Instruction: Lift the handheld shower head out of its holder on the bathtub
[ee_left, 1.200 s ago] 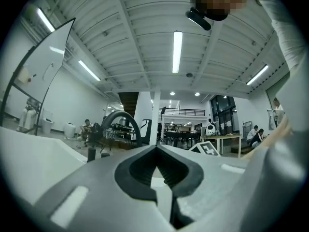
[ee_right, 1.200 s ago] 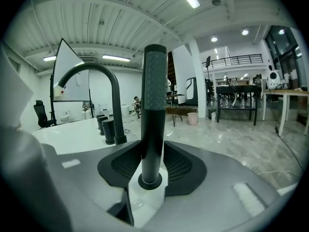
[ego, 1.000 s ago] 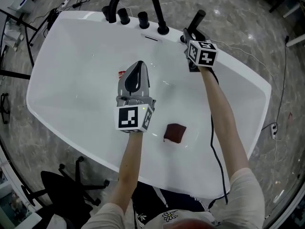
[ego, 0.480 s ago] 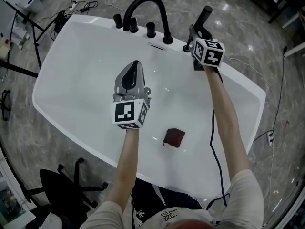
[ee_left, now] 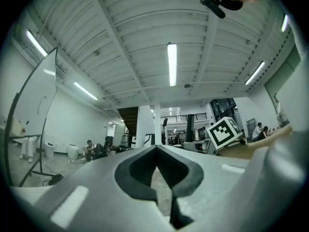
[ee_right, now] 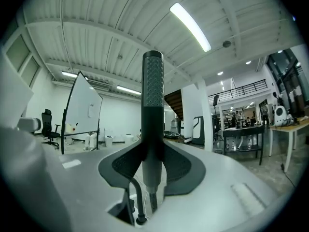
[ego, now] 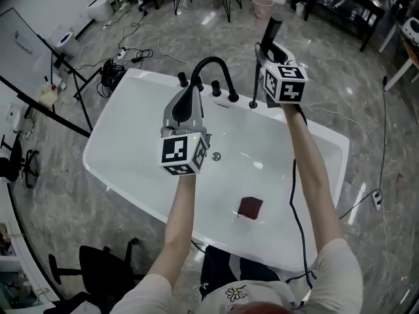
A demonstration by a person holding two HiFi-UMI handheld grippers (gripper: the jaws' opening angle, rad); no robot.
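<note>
My right gripper [ego: 268,50] is shut on the black handheld shower head [ego: 271,31], held upright well above the white bathtub [ego: 131,175]. In the right gripper view the shower head [ee_right: 153,110] stands straight up between the pads of the right gripper [ee_right: 153,153]. Its thin black hose [ego: 255,77] hangs down to the holder [ego: 253,104] on the tub's far rim. Also raised above the tub, my left gripper [ego: 189,91] is shut with nothing in it. In the left gripper view the tips of the left gripper [ee_left: 155,151] meet and point at the ceiling.
A black arched faucet [ego: 211,70] with knobs stands on the far rim left of the holder. A dark red cloth [ego: 249,207] lies on the tub floor near the drain [ego: 216,156]. A black chair [ego: 98,267] stands at the near left. Cables [ego: 121,61] lie on the floor beyond.
Both grippers have risen high above the tub. The right one has carried the shower head up out of its holder, and the hose now trails below it.
</note>
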